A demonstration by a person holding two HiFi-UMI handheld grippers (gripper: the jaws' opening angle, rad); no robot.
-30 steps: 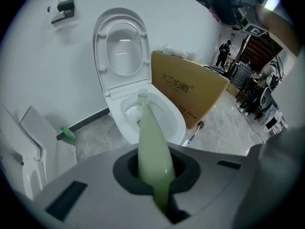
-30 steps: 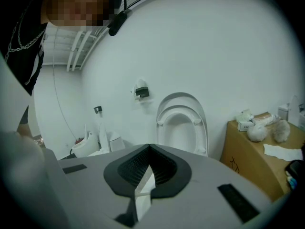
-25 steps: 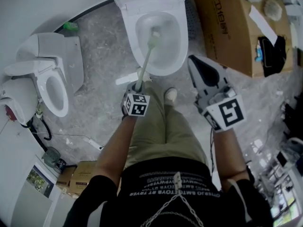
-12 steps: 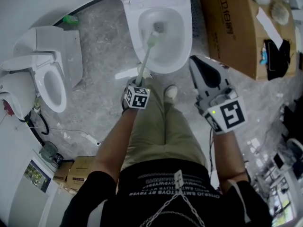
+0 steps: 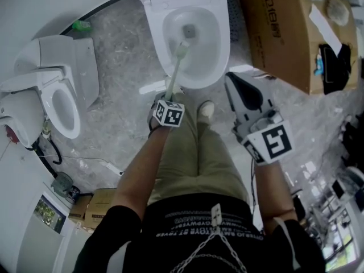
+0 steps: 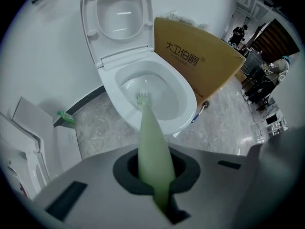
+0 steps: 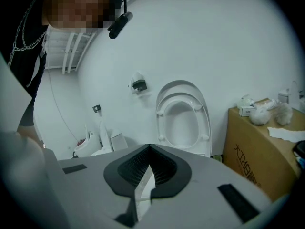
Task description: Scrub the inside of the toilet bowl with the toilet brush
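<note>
Toilet bowl (image 5: 196, 77) sits top centre in the head view, lid up behind it against the wall. Toilet brush (image 5: 176, 70): head inside the bowl, handle running back over the front rim into the left gripper (image 5: 168, 100), clamped between its jaws. Right gripper (image 5: 234, 83) is right of that, over the floor, just before the bowl's right side. Shoe (image 5: 205, 112) lies between the two grippers. Cardboard box (image 5: 278, 33) stands just right of the bowl. Second toilet (image 5: 62, 98) is well left, by the wall. Small cardboard boxes (image 5: 98, 205) lie bottom left.
</note>
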